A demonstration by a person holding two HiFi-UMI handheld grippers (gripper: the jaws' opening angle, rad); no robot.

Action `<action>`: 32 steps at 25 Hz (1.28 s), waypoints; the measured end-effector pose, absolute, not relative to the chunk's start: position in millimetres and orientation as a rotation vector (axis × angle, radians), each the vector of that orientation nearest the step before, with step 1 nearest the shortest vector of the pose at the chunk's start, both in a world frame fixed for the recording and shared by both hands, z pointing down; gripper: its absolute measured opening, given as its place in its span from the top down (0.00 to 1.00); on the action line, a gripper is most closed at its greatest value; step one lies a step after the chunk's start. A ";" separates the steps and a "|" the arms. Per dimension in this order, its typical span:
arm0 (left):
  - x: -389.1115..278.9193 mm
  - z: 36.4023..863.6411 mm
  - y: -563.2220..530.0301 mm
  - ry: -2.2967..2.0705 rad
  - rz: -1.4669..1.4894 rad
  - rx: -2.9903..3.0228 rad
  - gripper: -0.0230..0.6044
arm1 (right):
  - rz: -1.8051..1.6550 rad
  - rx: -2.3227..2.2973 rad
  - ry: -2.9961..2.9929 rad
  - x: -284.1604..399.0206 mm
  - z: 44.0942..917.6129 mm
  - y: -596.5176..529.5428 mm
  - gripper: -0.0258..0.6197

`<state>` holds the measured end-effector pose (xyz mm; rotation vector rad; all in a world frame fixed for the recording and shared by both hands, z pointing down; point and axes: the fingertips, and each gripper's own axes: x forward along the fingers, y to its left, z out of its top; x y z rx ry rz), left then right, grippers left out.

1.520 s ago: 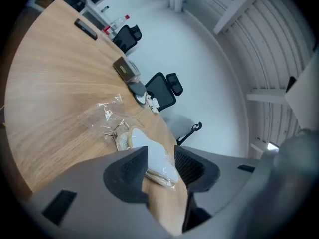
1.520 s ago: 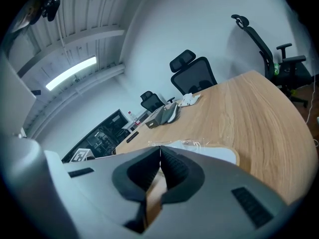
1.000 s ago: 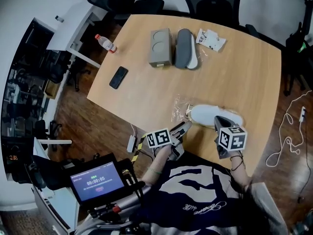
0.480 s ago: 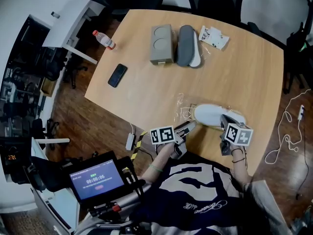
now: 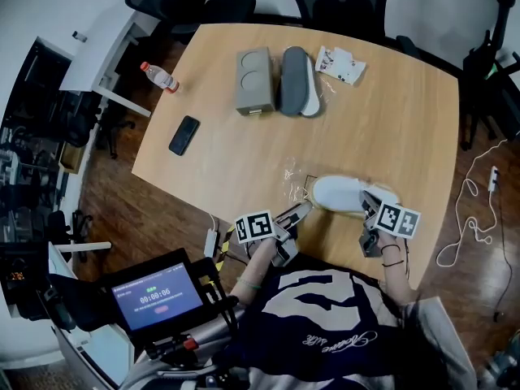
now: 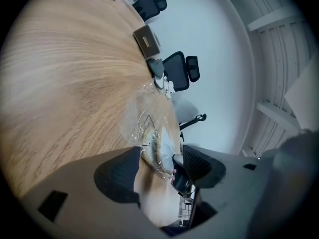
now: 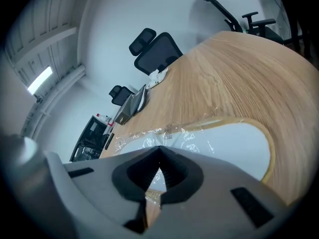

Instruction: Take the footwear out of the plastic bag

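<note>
A white slipper (image 5: 341,192) lies inside a clear plastic bag (image 5: 294,177) near the front edge of the wooden table (image 5: 390,120). My right gripper (image 5: 367,206) sits at the slipper's right end, shut on the bag's crinkled plastic. The right gripper view shows the white slipper (image 7: 224,143) under the film (image 7: 149,138), just beyond the closed jaws (image 7: 152,192). My left gripper (image 5: 302,210) is open at the bag's left end. In the left gripper view, the bag (image 6: 144,128) and slipper (image 6: 164,146) lie ahead of the parted jaws (image 6: 159,171), untouched by the pads.
At the far side stand a grey box (image 5: 253,80) and a grey slipper (image 5: 294,80), with a white packet (image 5: 340,63) beside them. A black phone (image 5: 184,135) and a water bottle (image 5: 160,77) lie near the left edge. Office chairs ring the table.
My right gripper has rolled and sunk a little at the slipper's right end. The left gripper has hardly moved.
</note>
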<state>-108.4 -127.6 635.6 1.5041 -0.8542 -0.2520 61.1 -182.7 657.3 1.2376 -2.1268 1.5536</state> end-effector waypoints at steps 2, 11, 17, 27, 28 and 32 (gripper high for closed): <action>-114.2 627.4 -124.0 -0.874 -0.256 1.527 0.54 | 1.551 1.237 -2.127 61.9 658.5 -183.4 0.97; -140.2 633.2 -114.4 -0.976 -0.256 1.452 0.54 | 1.523 1.248 -2.134 63.1 659.2 -181.8 0.97; -153.6 648.4 -108.5 -1.049 -0.256 1.399 0.54 | 1.502 1.259 -2.142 64.5 658.7 -182.3 0.97; -131.1 647.3 -151.0 -0.989 -0.244 1.521 0.49 | 1.494 1.254 -2.147 60.8 654.5 -181.8 0.97; -124.6 646.5 -155.5 -0.963 -0.243 1.529 0.49 | 1.488 1.255 -2.146 60.5 654.1 -181.6 0.97; -101.1 643.2 -168.1 -0.904 -0.189 1.569 0.49 | 1.478 1.255 -2.145 59.5 651.8 -180.2 0.97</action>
